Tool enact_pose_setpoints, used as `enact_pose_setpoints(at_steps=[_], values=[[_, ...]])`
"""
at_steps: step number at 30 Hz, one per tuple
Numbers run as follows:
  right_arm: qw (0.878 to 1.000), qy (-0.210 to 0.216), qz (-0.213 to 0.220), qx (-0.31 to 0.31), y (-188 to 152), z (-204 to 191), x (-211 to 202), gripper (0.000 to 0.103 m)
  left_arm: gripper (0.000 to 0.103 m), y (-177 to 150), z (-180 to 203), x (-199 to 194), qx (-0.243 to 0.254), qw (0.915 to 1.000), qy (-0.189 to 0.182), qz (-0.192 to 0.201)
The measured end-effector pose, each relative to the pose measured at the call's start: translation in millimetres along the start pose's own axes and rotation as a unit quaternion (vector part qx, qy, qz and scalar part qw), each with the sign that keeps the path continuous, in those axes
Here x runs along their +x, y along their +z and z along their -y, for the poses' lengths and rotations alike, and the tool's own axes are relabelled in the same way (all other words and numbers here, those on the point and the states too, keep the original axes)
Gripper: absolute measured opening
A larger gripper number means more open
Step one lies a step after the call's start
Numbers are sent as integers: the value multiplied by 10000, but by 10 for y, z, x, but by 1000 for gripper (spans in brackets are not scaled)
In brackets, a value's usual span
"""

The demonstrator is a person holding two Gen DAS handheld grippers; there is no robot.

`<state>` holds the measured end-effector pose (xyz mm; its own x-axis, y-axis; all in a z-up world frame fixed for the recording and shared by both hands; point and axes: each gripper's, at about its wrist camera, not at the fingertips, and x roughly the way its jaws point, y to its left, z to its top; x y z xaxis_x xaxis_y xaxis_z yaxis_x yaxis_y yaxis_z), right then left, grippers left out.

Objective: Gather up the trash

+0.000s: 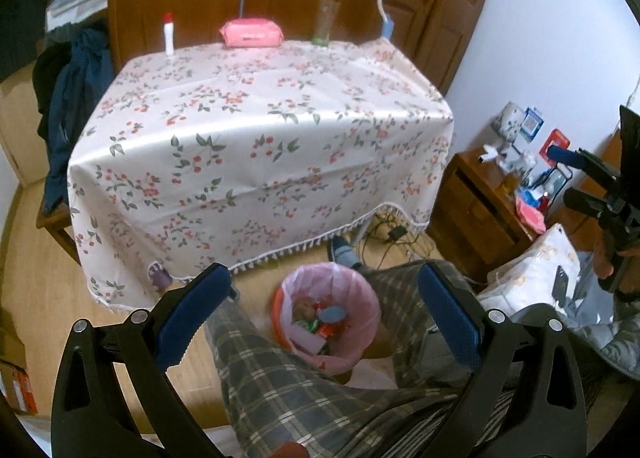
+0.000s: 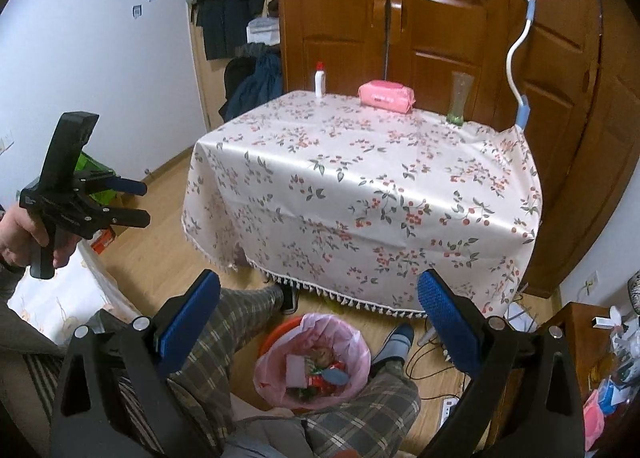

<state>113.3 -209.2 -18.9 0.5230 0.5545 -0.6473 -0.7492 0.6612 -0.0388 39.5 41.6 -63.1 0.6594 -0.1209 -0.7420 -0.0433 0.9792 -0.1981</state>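
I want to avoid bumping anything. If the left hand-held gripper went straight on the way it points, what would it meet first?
Probably the pink-lined trash bin on the floor, which sits between the open left hand-held gripper fingers; depth is unclear.

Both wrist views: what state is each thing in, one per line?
left hand-held gripper: open, empty
right hand-held gripper: open, empty
trash bin: pink liner, holds wrappers
wet-wipes pack: lying flat, closed
white bottle: upright, red cap on
glass vase: upright, empty
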Motion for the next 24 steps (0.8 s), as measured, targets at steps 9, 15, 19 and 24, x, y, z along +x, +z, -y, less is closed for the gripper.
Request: enact_pose_setpoints(at_steps=[9,15,19,24], values=[[9995,-47,305,118,-63,-24,-225,98,97,-73,76,-202,48,9994,75,321],[9987,-132,488,113,-90,-27,-273,98,97,-82,120,-277,157,9976,298,603],[9978,-214,601,174,-109,-4,-299,98,97,-108,163,-297,164,9970,324,689],[9971,-264,687,192,-144,14,-331,98,97,-143,198,-343,106,9961,271,835]])
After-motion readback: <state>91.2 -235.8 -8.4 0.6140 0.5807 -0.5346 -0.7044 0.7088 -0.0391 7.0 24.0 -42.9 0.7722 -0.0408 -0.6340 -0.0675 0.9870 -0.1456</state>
